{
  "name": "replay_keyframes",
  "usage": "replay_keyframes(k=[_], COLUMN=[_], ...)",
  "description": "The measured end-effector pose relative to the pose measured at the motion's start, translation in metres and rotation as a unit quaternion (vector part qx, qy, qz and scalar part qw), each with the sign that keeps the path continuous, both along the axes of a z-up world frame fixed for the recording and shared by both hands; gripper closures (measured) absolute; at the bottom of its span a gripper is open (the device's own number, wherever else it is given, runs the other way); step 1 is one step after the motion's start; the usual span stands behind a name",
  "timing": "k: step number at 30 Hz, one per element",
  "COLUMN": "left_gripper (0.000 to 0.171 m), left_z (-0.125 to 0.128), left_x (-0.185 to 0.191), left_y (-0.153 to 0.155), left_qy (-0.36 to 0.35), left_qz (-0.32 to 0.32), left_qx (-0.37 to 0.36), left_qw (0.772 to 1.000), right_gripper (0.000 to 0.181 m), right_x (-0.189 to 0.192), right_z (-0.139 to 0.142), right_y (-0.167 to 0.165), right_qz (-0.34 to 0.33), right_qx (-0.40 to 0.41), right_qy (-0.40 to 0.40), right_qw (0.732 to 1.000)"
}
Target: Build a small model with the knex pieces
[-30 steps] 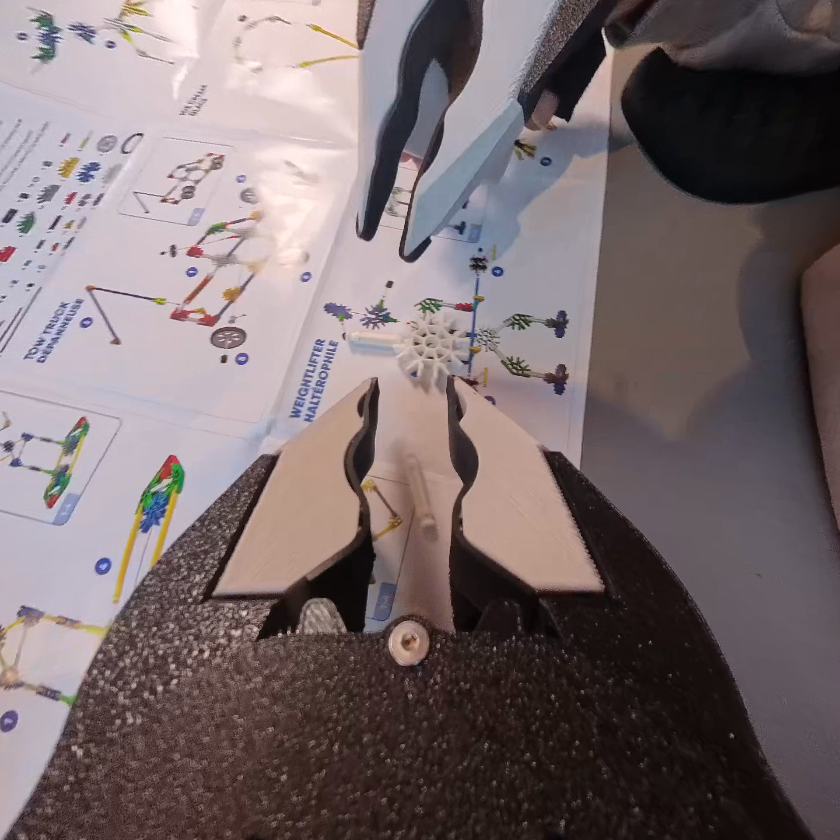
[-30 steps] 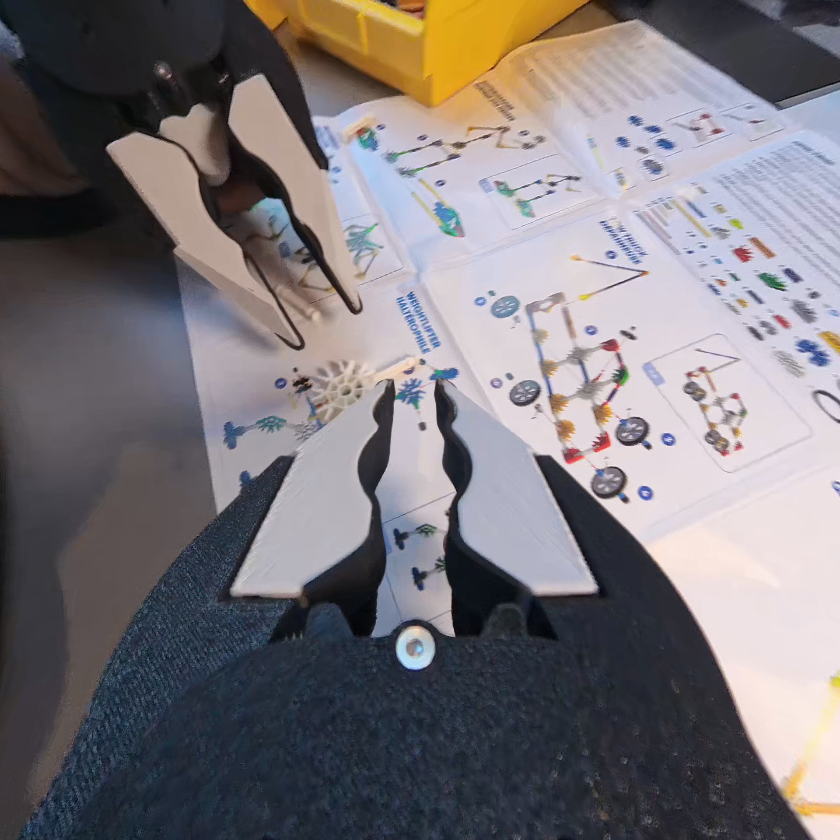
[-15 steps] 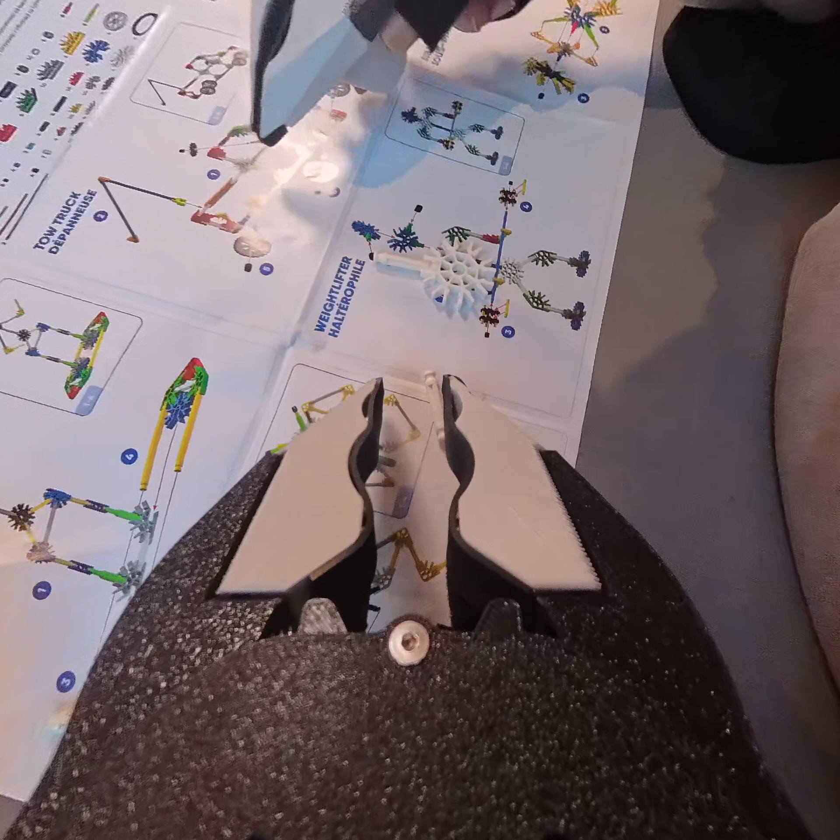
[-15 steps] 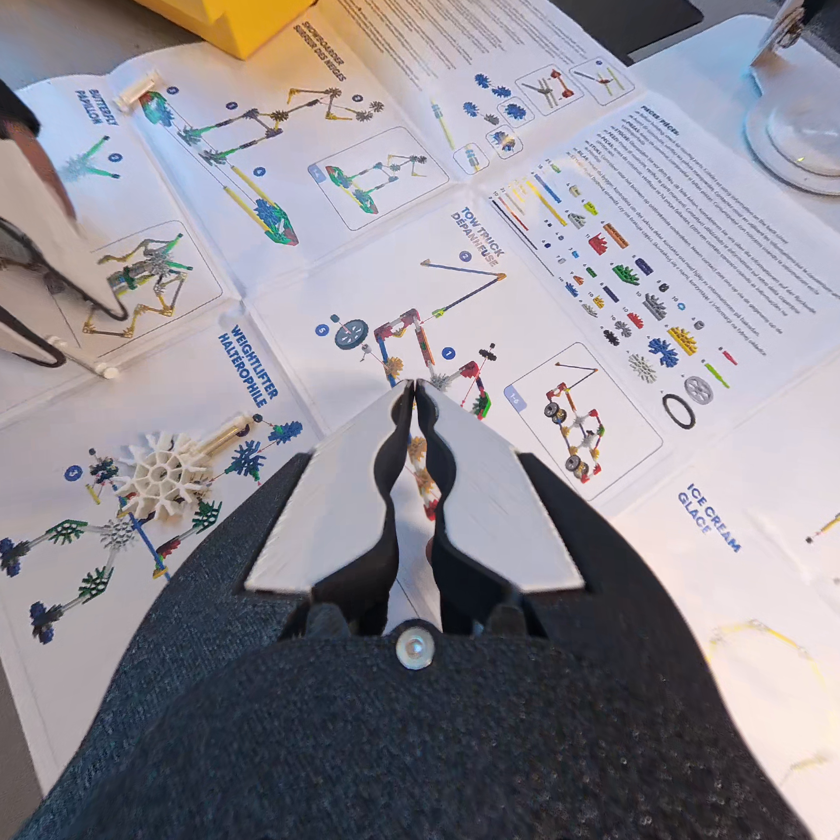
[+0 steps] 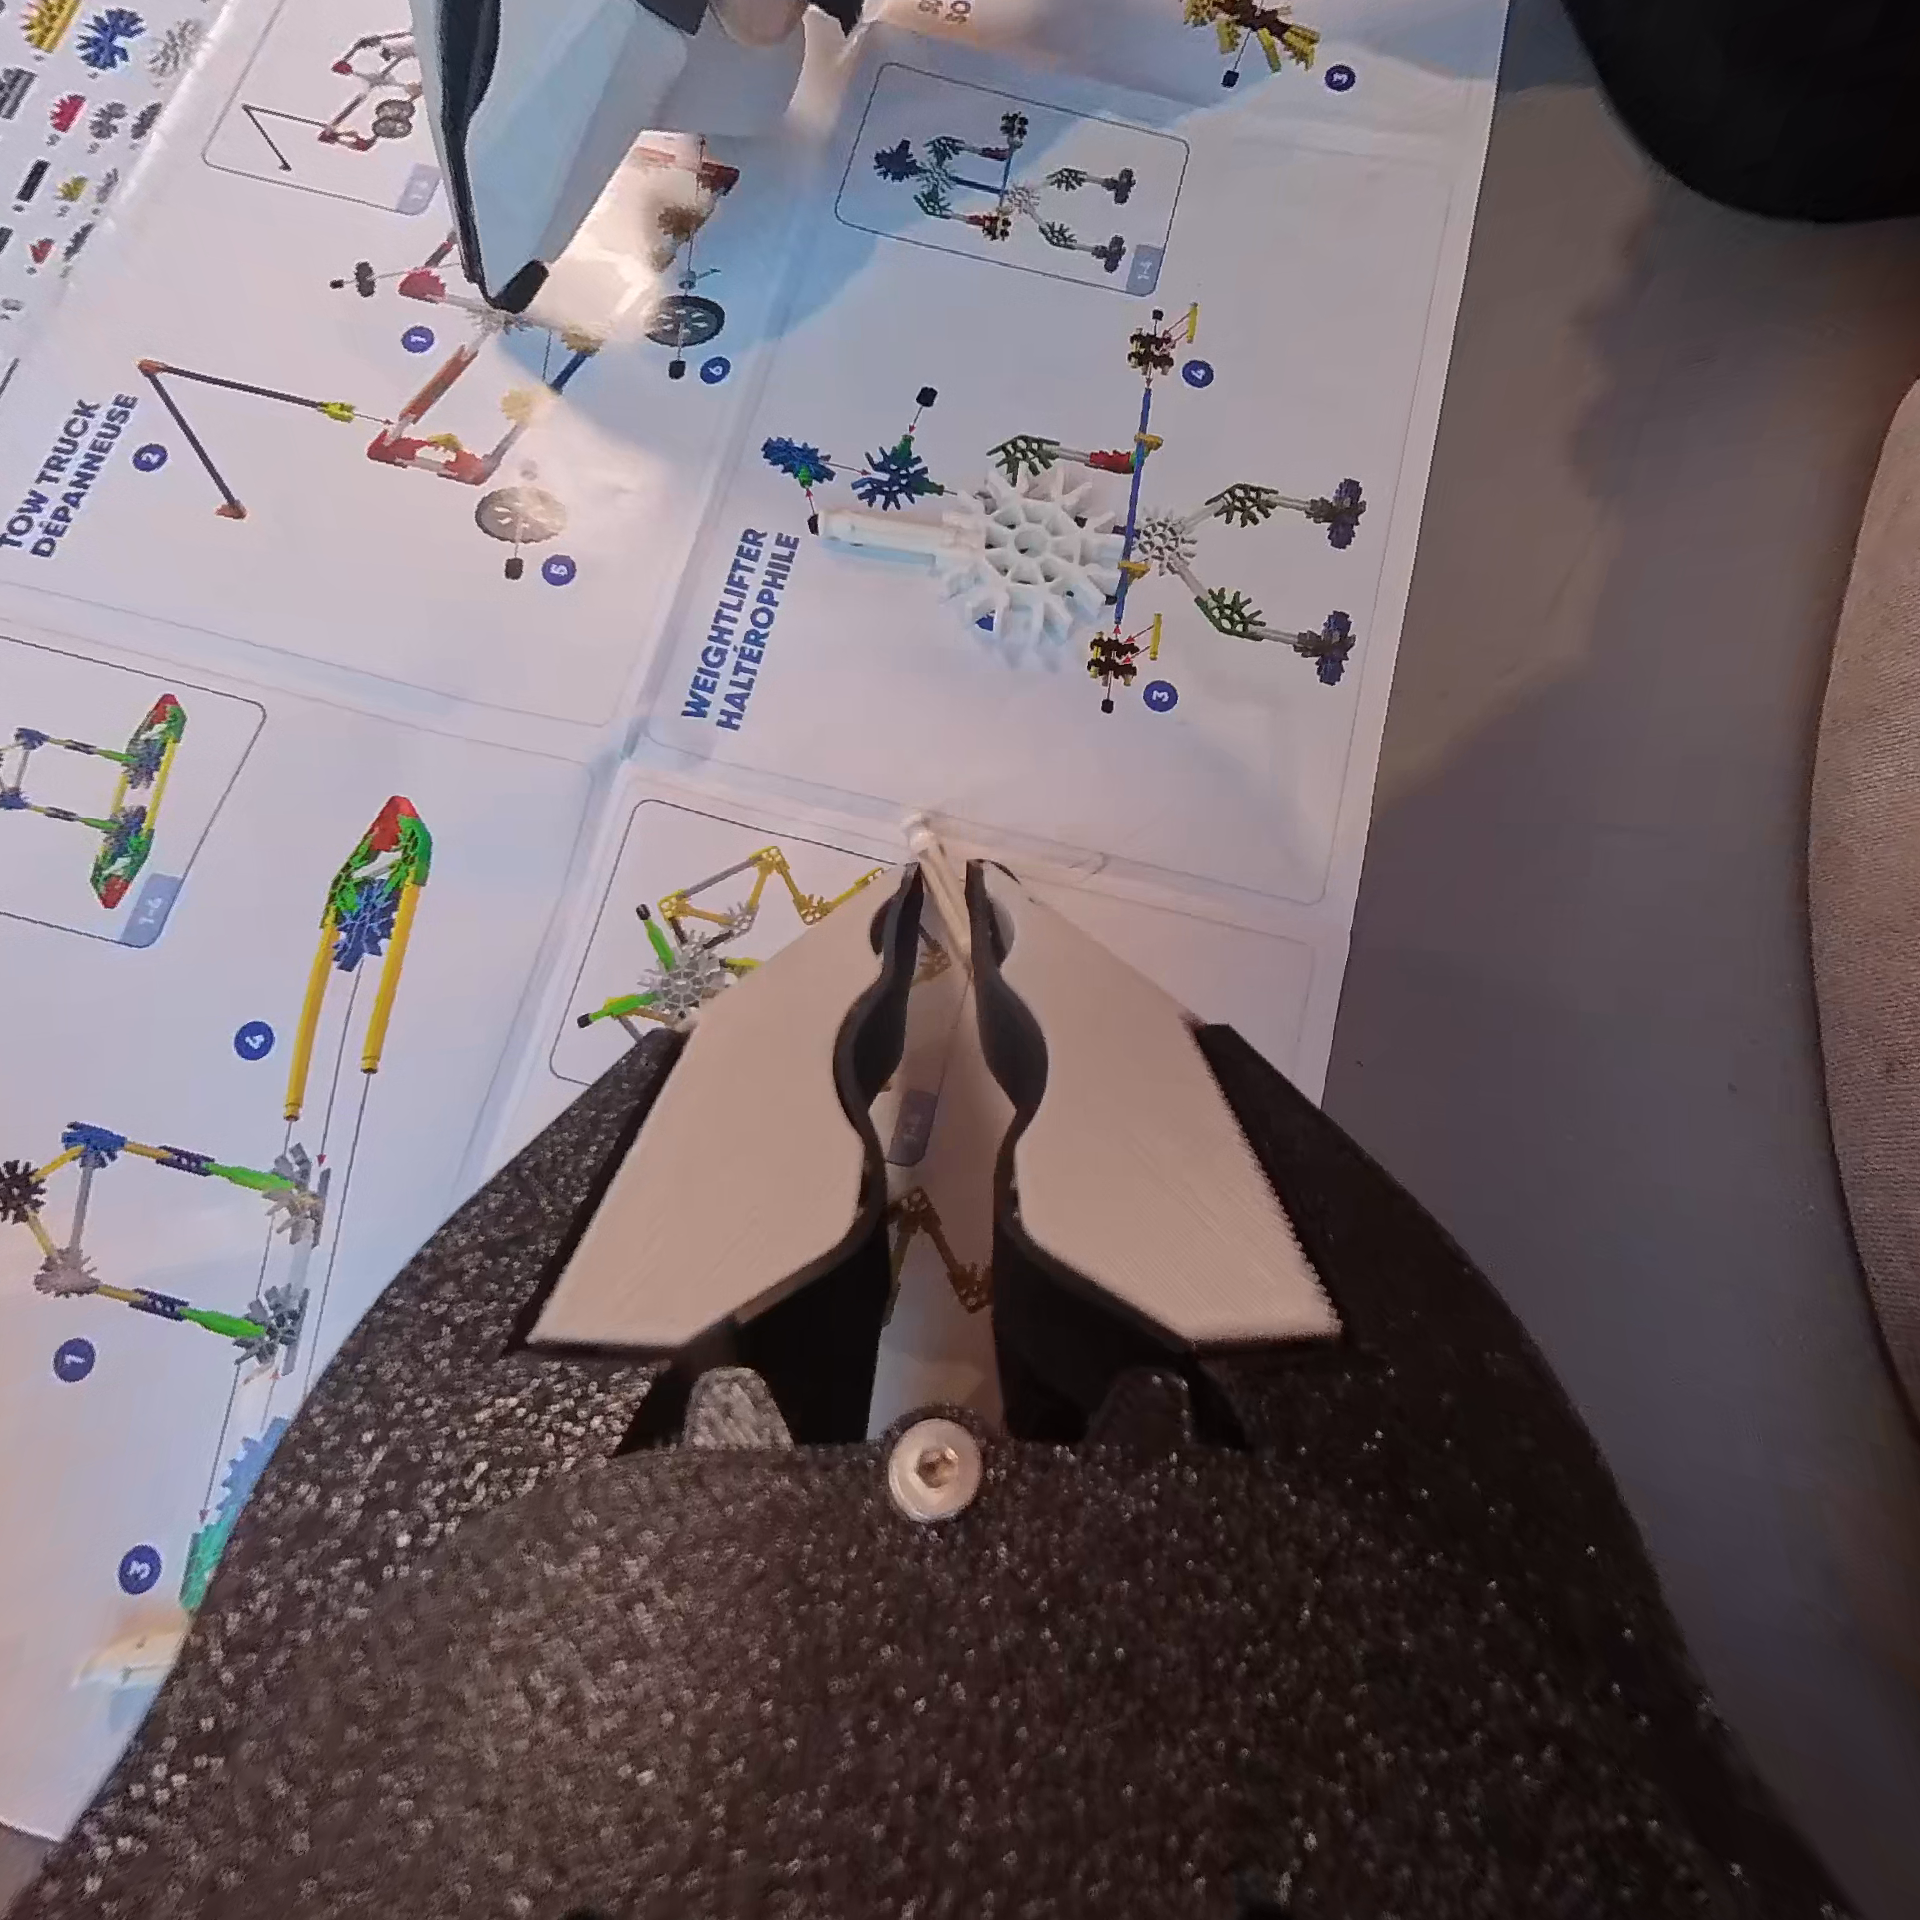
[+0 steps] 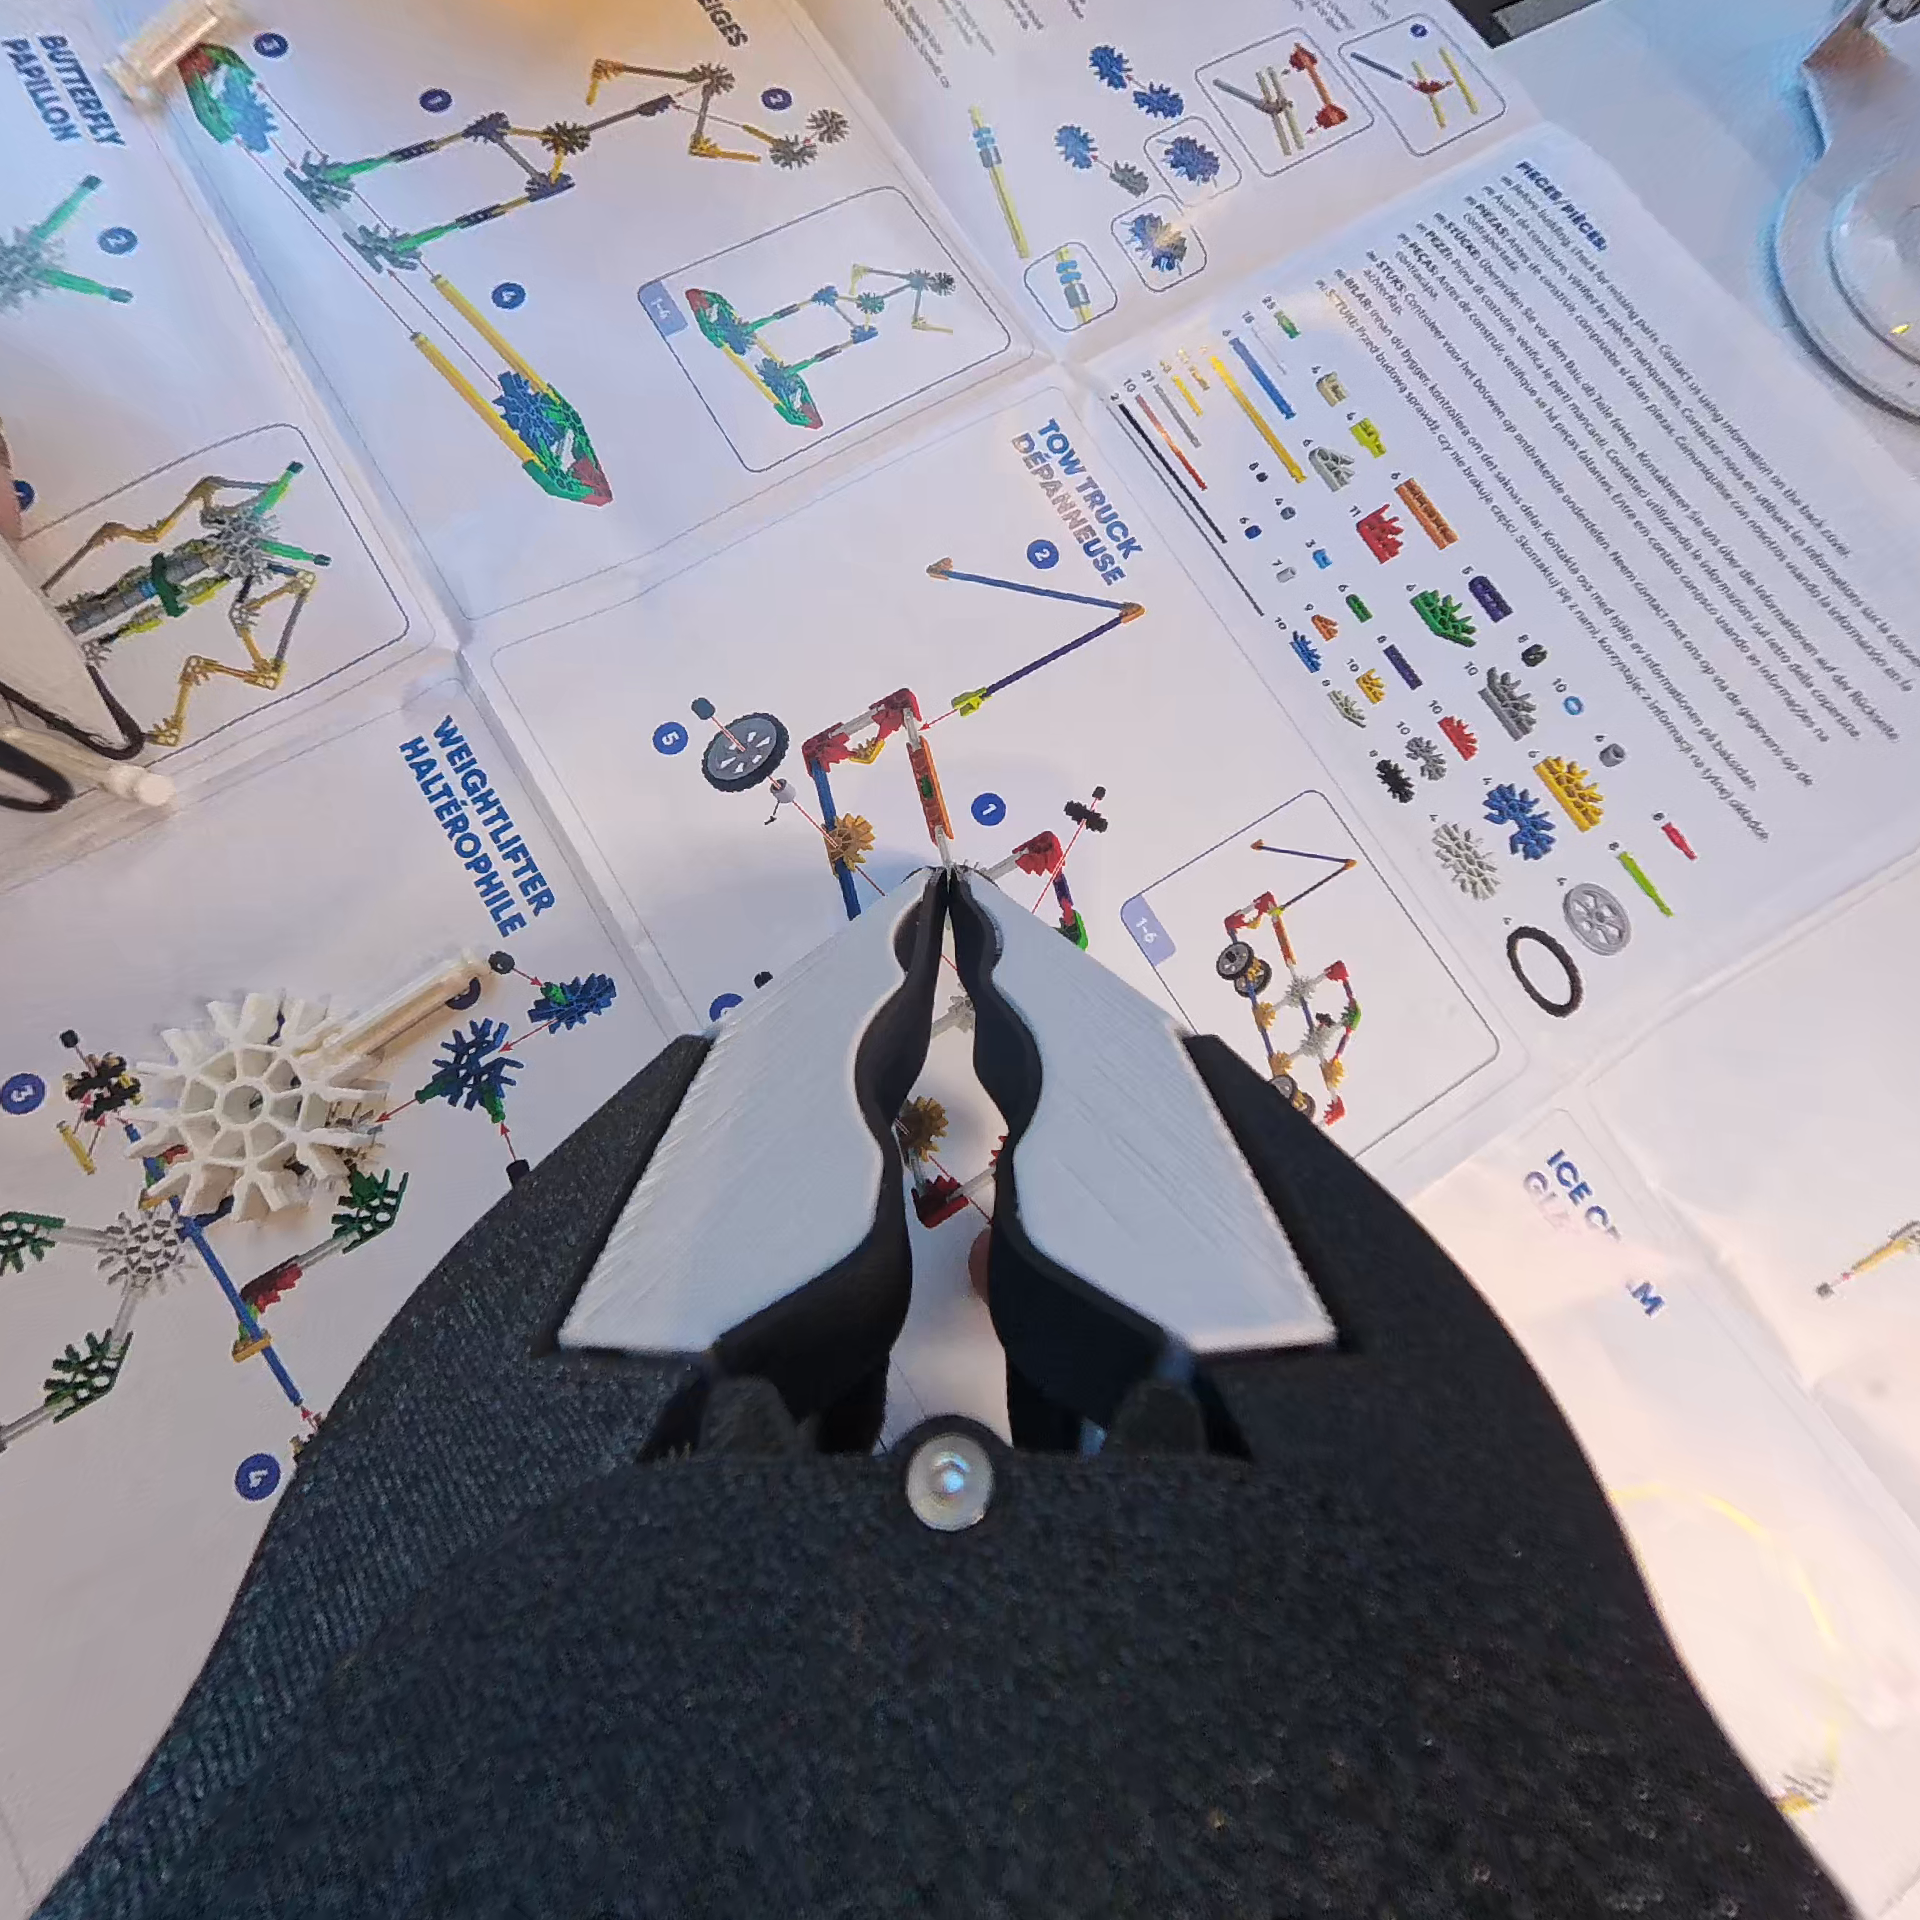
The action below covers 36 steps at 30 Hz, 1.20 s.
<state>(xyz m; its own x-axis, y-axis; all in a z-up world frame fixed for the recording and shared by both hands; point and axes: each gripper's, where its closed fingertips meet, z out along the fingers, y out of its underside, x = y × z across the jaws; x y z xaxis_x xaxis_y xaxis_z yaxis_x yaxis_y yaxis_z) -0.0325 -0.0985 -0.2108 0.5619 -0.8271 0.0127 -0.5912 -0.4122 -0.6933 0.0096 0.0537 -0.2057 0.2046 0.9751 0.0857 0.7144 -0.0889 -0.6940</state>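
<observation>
On the instruction sheet (image 5: 623,644), left gripper (image 5: 941,873) clamped on thin white rod (image 5: 928,850), right gripper (image 6: 948,878) closed, empty.

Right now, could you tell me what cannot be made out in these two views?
- Left wrist view: the thin white rod in the left gripper; most of its length is hidden by the fingers.
- Left wrist view: the right gripper is blurred and cut by the top edge.
- Right wrist view: the clear rod is cut by the top edge.
- Right wrist view: the glass object runs off the right edge.
</observation>
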Motion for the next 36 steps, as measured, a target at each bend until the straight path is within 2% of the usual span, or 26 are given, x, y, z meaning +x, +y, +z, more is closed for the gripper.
replay_keyframes(k=[14, 36], left_gripper=[0.167, 0.168], left_z=[-0.0001, 0.0002], left_x=[-0.0005, 0.0002], left_y=[0.0013, 0.0017], left_qy=[-0.004, -0.006], left_qz=[0.001, -0.002], left_qx=[0.003, 0.006], left_qw=[1.000, 1.000], right_gripper=[0.181, 0.181], right_x=[0.0019, 0.0030], right_z=[0.0010, -0.0016], right_y=[0.0081, 0.0031], right_qz=[-0.009, 0.000], right_qx=[0.013, 0.018], right_qy=[-0.009, -0.017], right_qw=[1.000, 1.000])
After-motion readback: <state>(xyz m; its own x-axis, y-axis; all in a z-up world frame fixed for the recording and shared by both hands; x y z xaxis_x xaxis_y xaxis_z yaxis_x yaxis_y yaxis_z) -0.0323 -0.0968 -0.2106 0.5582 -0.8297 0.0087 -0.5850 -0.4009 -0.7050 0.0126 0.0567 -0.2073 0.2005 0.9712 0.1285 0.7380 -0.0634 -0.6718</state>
